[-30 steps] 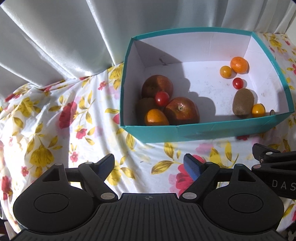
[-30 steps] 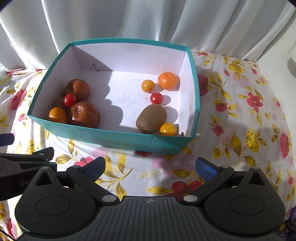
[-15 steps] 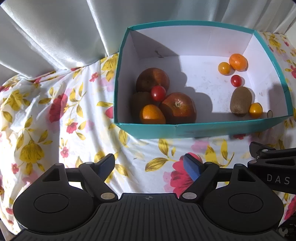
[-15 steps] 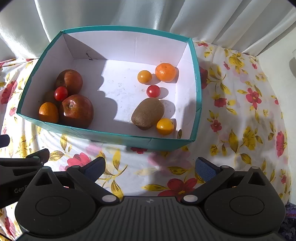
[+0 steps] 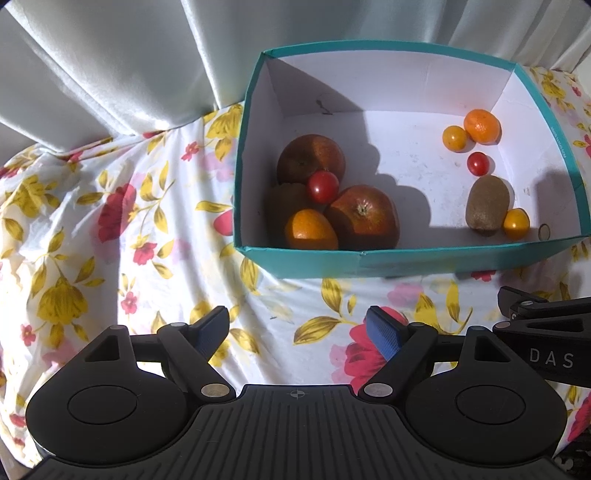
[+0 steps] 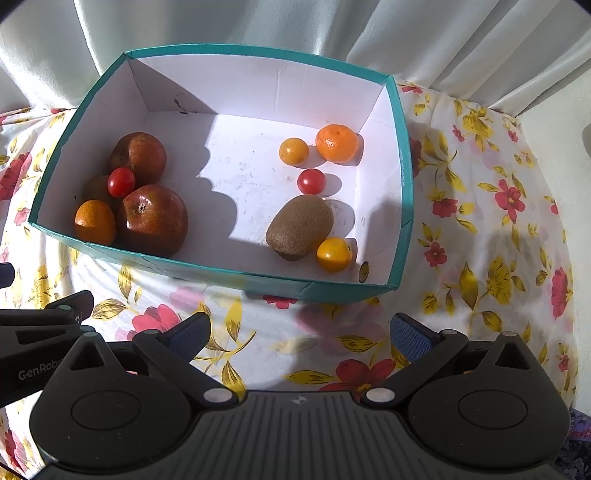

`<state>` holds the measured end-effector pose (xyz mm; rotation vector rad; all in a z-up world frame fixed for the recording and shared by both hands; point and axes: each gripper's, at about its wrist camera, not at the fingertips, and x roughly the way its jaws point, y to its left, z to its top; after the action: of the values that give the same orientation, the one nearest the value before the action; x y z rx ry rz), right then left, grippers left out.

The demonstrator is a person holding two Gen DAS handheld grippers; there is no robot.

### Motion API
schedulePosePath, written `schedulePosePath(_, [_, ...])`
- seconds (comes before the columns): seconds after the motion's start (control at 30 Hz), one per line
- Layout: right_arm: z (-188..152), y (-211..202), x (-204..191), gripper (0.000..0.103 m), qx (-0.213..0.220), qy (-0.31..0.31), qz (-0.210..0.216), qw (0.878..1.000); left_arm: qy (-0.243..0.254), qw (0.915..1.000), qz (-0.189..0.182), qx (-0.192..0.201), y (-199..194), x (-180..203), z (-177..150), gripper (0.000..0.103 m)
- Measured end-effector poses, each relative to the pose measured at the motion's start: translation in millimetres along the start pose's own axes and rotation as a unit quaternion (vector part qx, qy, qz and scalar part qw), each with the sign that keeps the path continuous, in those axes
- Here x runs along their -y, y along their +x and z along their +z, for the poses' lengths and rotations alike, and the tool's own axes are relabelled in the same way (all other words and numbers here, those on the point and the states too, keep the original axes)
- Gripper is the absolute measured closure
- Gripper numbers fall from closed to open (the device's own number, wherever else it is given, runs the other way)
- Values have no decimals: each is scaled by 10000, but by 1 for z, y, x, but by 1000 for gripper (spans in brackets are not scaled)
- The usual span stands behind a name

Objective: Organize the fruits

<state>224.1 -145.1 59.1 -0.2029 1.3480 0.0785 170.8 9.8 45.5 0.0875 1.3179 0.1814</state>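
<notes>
A teal box (image 5: 406,260) (image 6: 229,275) with a white inside holds all the fruit. At its left are two red apples (image 5: 364,218) (image 6: 153,219), an orange (image 5: 310,230) (image 6: 95,221), a cherry tomato (image 5: 323,186) (image 6: 121,182) and a shaded kiwi (image 5: 286,201). At its right are a kiwi (image 5: 487,205) (image 6: 299,226), a mandarin (image 5: 482,126) (image 6: 337,143), two yellow tomatoes (image 6: 293,150) (image 6: 334,254) and a red tomato (image 6: 311,181). My left gripper (image 5: 297,326) and right gripper (image 6: 299,332) are open and empty over the cloth in front of the box.
The box stands on a white cloth with red and yellow flowers (image 5: 110,229) (image 6: 498,221). White curtains (image 5: 129,66) (image 6: 369,29) hang close behind it. A small round sticker (image 6: 365,271) lies in the box's near right corner.
Both grippers have risen and tilted, so the box sits lower in each view and more of its floor shows. The fruit has not moved. Both grippers stay open.
</notes>
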Motion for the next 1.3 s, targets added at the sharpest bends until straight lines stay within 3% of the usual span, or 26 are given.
schedulePosePath(1.3, [1,7,5,0,-10,160,53,9999,130,9999,-61,-20,9,2,0,17])
